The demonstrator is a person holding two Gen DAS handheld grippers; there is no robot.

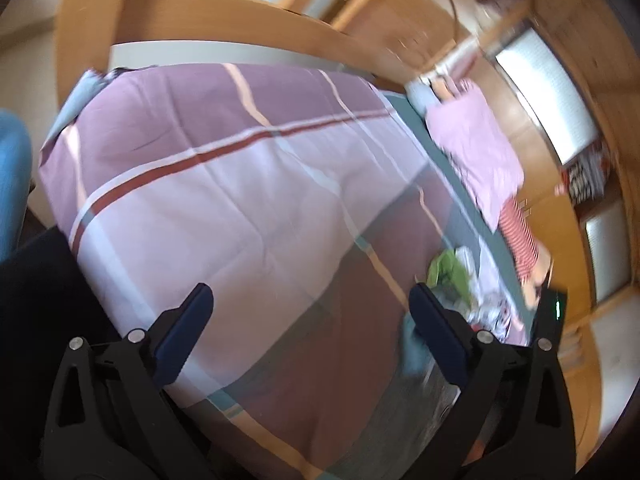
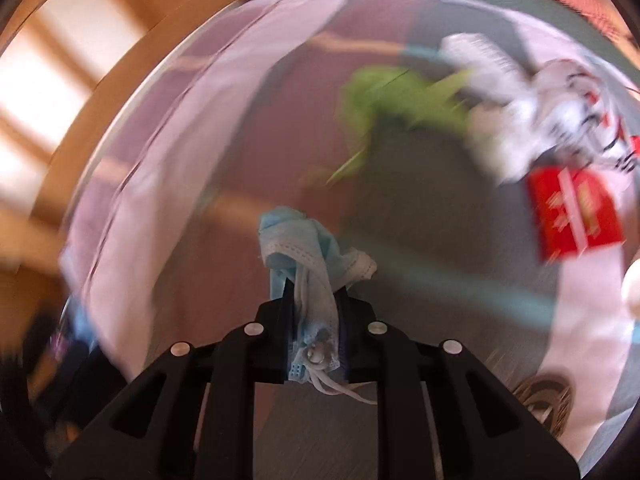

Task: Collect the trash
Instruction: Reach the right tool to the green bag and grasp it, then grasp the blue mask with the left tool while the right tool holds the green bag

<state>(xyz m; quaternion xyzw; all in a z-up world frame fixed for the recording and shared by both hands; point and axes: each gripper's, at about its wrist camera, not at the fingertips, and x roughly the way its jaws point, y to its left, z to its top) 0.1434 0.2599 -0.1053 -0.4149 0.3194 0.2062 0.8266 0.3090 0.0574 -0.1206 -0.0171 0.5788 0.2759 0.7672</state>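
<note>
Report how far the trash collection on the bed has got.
Nothing looks binned yet. In hand: the right hand-held gripper is shut on a blue face mask. Left: green wrapper, white crumpled wrapper and red packet lie on the bedspread; the left hand-held gripper is open, empty.

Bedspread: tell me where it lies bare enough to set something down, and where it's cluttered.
Bare: the wide striped bedspread ahead of the open left gripper, up to the wooden bed frame. Crowded: the strip by the green wrapper, white crumpled wrappers and red packet. The right gripper is shut on the blue face mask.
</note>
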